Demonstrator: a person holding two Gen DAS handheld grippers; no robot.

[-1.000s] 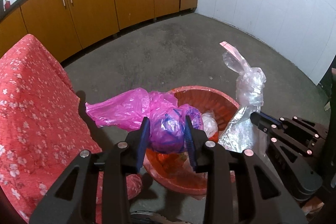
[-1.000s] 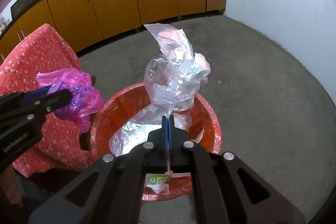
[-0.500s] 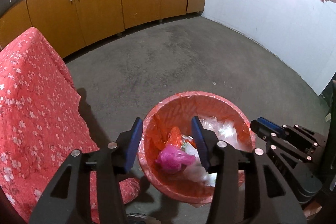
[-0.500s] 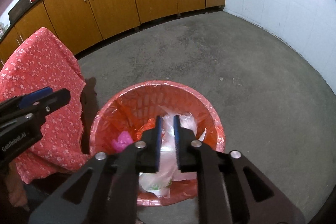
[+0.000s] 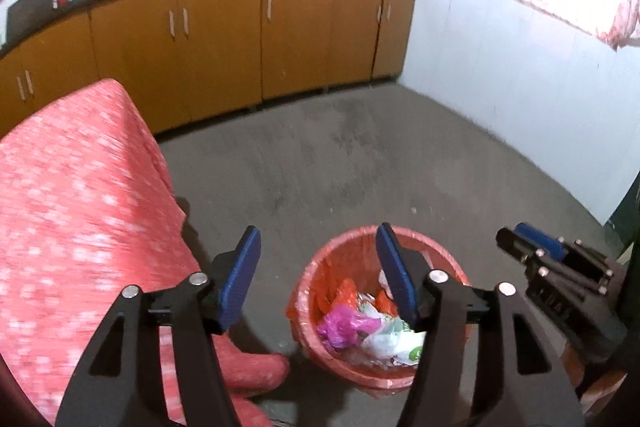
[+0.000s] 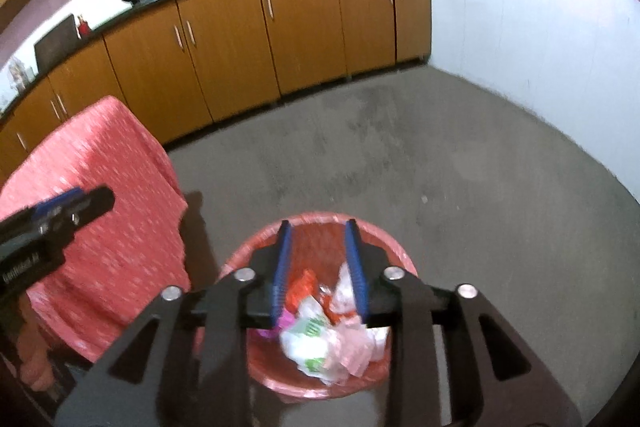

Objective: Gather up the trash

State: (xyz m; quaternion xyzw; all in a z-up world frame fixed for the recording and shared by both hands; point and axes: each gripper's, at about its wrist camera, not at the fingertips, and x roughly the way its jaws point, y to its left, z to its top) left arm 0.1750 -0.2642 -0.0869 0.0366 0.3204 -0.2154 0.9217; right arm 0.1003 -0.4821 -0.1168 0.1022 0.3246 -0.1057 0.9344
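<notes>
Tongs, left (image 5: 318, 279) and right (image 6: 320, 267), gape empty above the bin (image 5: 316, 267).

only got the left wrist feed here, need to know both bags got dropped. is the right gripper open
Observer: Yes. In the right wrist view the right gripper has its jaws apart with nothing between them, above the red trash bin.
Operator: where did the clear bag land, can't pick it out
Observer: A pale crumpled plastic bag lies on top of the heap in the bin, beside a white wrapper with green print.
Operator: how does my left gripper look from there
Observer: The left gripper shows at the left edge, in front of the red floral cloth, off to the side of the bin, not above it.
</notes>
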